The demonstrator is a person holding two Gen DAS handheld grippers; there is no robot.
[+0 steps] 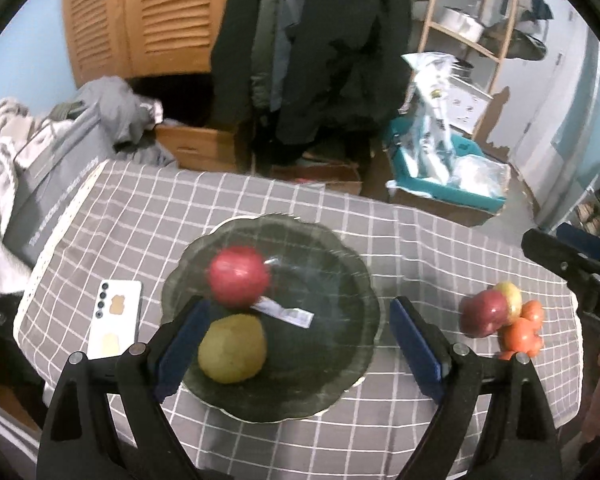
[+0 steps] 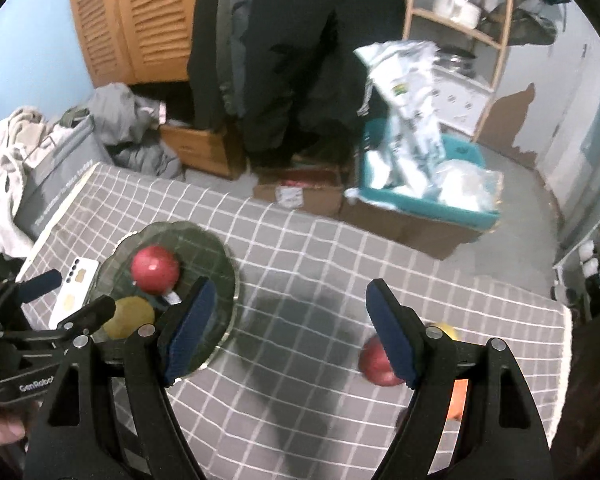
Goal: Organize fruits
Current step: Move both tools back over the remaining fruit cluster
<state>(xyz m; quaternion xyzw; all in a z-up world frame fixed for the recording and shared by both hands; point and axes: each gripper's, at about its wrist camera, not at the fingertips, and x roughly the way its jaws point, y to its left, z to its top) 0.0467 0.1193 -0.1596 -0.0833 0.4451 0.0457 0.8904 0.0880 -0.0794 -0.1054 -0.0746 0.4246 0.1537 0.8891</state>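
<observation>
The right gripper [image 2: 288,334] had its fingers apart, one partly hiding a red apple [image 2: 376,366]. Left gripper [image 1: 296,344], fingers also apart, hovered over the glass plate [image 1: 340,280] holding a pear [image 1: 233,349] and pomegranate [image 1: 239,276]; a phone [image 1: 116,320] lay left of the plate on the bench [image 1: 380,220].

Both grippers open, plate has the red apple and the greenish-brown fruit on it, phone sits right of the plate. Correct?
Not quite: the phone lies left of the plate, not right, as the left wrist view shows. The rest holds: left gripper and right gripper are both open, and the red apple and greenish-brown fruit are on the plate.
</observation>
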